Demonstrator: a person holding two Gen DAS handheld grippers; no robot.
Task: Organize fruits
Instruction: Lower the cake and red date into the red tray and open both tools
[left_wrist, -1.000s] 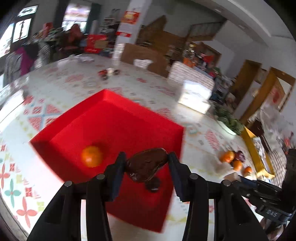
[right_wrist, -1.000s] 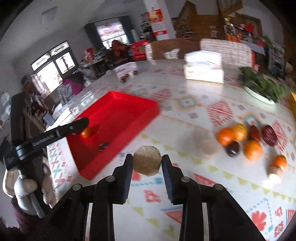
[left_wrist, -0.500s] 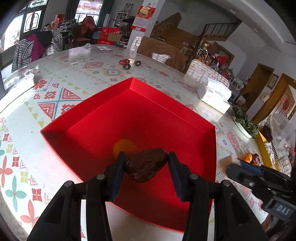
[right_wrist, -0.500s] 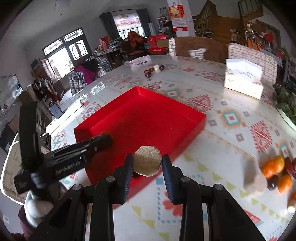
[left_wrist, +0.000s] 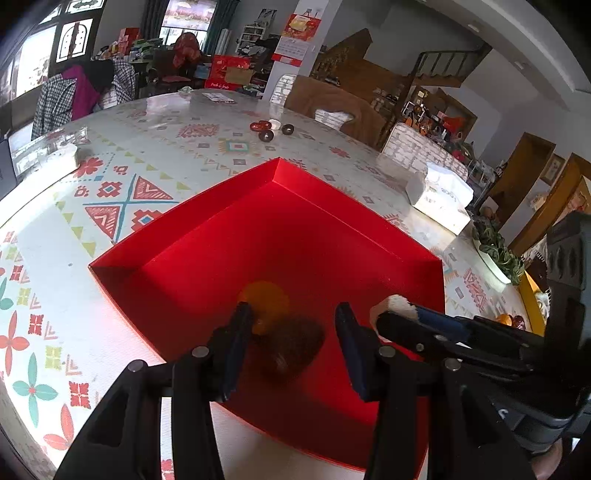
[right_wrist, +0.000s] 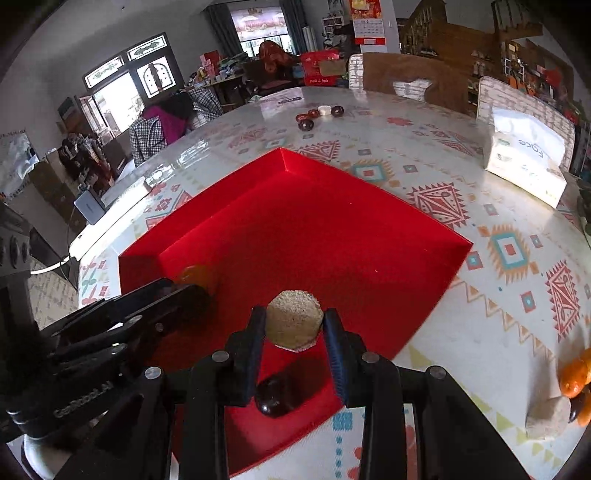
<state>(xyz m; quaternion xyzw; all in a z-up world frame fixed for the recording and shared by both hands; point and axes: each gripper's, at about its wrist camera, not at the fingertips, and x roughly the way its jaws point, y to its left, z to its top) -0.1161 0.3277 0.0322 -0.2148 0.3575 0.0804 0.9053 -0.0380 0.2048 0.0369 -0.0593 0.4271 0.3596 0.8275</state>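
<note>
Left gripper (left_wrist: 291, 345) jaws have spread, dark fruit (left_wrist: 293, 349) (blurred, apparently dropping) between them; right gripper (right_wrist: 294, 326) clamps beige fruit (right_wrist: 294, 320).

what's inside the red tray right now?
Inside the red tray: an orange, a blurred dark brown fruit between the open left gripper fingers, and a dark round fruit. The grippers cover the near floor.

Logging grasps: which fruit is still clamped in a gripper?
The tan round fruit, clamped in the right gripper; the dark fruit and orange aren't gripped.
</note>
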